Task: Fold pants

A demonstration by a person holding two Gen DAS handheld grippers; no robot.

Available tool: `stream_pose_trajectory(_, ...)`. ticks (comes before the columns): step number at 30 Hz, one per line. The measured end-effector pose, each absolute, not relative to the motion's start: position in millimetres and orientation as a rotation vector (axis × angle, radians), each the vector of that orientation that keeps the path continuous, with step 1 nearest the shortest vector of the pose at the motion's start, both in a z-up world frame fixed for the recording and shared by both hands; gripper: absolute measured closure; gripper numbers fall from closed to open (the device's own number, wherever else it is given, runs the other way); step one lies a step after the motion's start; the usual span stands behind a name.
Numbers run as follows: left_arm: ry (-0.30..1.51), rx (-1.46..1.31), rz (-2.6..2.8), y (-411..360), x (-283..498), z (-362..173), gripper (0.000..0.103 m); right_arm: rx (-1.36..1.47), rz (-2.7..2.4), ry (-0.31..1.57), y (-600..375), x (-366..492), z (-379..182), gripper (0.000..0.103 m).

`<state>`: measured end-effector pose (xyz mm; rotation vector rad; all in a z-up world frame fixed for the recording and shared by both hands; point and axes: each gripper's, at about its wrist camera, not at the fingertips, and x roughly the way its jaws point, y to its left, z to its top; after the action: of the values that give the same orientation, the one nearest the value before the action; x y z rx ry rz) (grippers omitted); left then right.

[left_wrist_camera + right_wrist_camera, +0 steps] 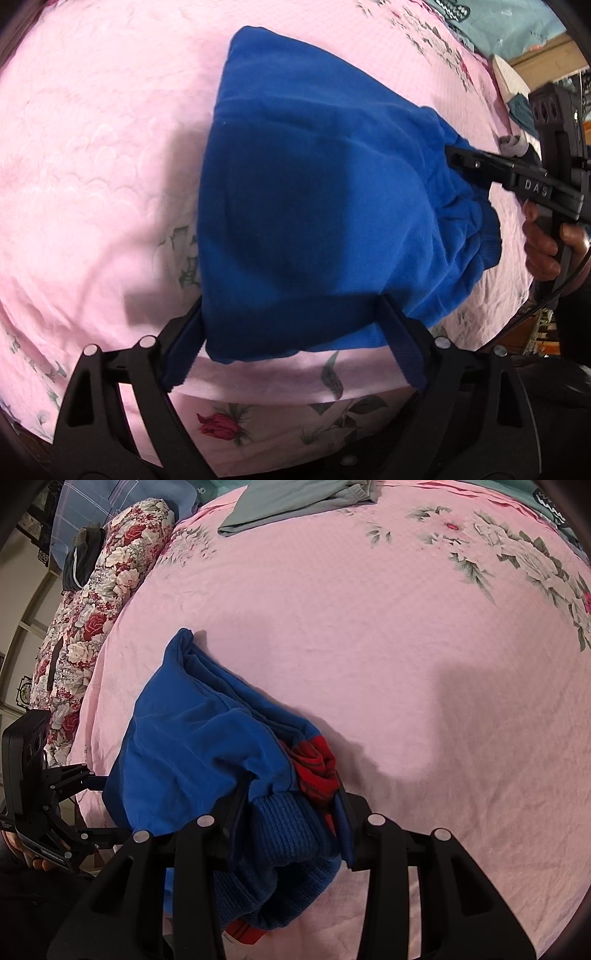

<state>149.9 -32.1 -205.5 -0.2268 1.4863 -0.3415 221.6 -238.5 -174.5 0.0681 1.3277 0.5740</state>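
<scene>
- The left hand-held gripper [291, 328] has its fingers spread wide around the near edge of the blue pants [314, 206]; the cloth lies between them and over their tips, and whether they pinch any of it cannot be told.
- The right hand-held gripper [291, 812] is clenched on the ribbed waistband end of the pants [207, 746], with knit cloth bunched between its two fingers and a red lining or trim showing just beyond its right finger.
- In the left wrist view the right hand-held gripper [469, 166] comes in from the far right, its tips buried in the gathered band, and the person's hand [543, 243] grips its handle.
- The pants rest on the pink bedspread [92, 166] directly ahead of both grippers, already doubled into a compact, thick bundle.
- Judged from this, the fold is in a late step: the bundle is being laid over or set down, and is not yet squared.
- The next move likely calls for lowering the band end flat, letting go without dragging cloth along, then smoothing the bulge where the band is bunched.
- No containers are in view; far ahead of the right gripper lie a grey-green garment [295, 502] and, off to its left, a floral bolster [110, 590].
</scene>
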Motion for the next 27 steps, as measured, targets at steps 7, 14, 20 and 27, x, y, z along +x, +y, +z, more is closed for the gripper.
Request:
stream_pose_trajectory(7,1.486,-0.267,-0.313,-13,149,-200,0.051,0.086,0.586,1.315,-242,220,-176,0.063)
stream_pose_trajectory(14,1.505,-0.289,-0.300,-10,150,-198,0.048,0.113,0.590,1.305,-247,218,-177,0.062)
stream_pose_trajectory(20,1.544,-0.471,-0.311,3,158,-209,0.035,0.123,0.596,1.304,-249,217,-178,0.061)
stream_pose_trajectory(27,1.505,-0.239,-0.288,-26,159,-199,0.052,0.125,0.598,1.304,-248,218,-178,0.061)
